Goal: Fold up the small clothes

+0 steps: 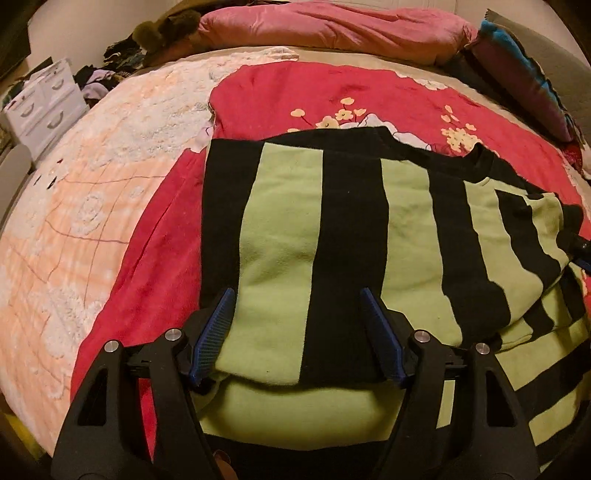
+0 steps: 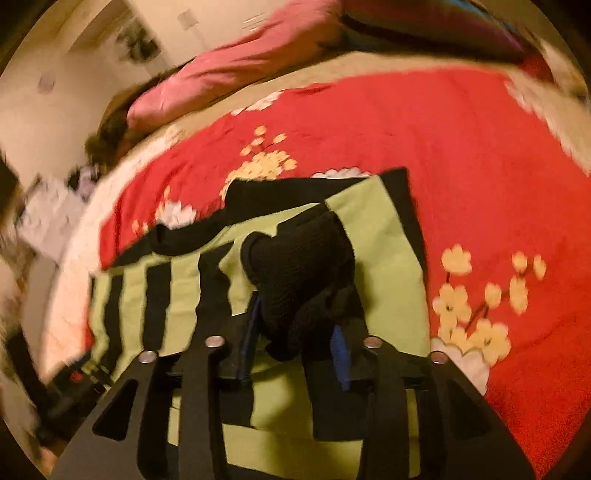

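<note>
Two pillows point(image 1: 332, 27) beyond striped sweater point(image 1: 332, 229).

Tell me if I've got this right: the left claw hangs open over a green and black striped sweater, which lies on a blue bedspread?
Not quite: the bedspread is red with flowers, as the left wrist view shows. The rest holds: the left claw is open over the green and black striped sweater.

A matt, fleecy striped sweater point(image 1: 280, 236) lay on a plush red blanket point(image 1: 155, 236). The left gripper point(image 1: 297, 332) was matt black plastic with ridged blue fingers point(image 1: 214, 332); the blurred black cuff point(image 2: 299, 266) looked rib-knitted.
</note>
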`<state>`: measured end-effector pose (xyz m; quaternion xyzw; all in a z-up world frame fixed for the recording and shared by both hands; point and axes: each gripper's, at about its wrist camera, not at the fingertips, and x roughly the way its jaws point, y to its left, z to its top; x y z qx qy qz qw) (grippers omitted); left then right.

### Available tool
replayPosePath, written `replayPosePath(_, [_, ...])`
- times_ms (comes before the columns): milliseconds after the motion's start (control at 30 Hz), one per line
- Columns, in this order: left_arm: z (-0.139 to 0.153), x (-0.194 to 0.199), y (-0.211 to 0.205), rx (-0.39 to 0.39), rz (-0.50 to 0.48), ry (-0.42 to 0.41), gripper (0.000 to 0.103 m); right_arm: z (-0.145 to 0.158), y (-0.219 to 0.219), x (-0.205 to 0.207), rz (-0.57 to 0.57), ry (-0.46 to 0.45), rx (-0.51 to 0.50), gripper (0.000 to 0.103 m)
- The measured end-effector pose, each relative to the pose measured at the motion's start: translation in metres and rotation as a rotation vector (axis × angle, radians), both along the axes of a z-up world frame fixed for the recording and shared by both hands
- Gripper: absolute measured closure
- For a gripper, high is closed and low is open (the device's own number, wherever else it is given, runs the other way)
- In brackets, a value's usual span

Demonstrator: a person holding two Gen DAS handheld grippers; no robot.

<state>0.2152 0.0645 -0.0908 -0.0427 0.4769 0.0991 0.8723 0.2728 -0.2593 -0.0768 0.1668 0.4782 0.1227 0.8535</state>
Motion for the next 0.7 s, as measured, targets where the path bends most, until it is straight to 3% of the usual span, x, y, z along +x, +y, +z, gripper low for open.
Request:
replayPosePath(100, [0.011, -0.005, 0.003, -0.027, 0.004, -0.036, 0.04, 0.014, -0.009, -0.003, -0.032, -0.031, 0.028, 0.056])
replayPosePath(267, [0.035, -0.018, -0.007, -0.007, -0.016, -0.095, 0.04, 0.047, -0.01, -0.014, -0.05, -0.168, -0.067, 0.055])
replayPosePath(367, [0.039, -0.014, -0.016, -0.021, -0.046, -0.097, 0.04, 0.051, 0.003, -0.013, 0.028, -0.215, -0.091, 0.055])
replayPosePath(500, [0.02, -0.007, -0.021, -0.034, -0.062, -0.039, 0.04, 0.032, 0.026, -0.007, 0.156, -0.164, -0.08, 0.055])
replayPosePath(700, [0.004, -0.007, -0.016, -0.051, -0.058, -0.013, 0.039, -0.008, 0.036, 0.003, 0.146, -0.069, -0.269, 0.056])
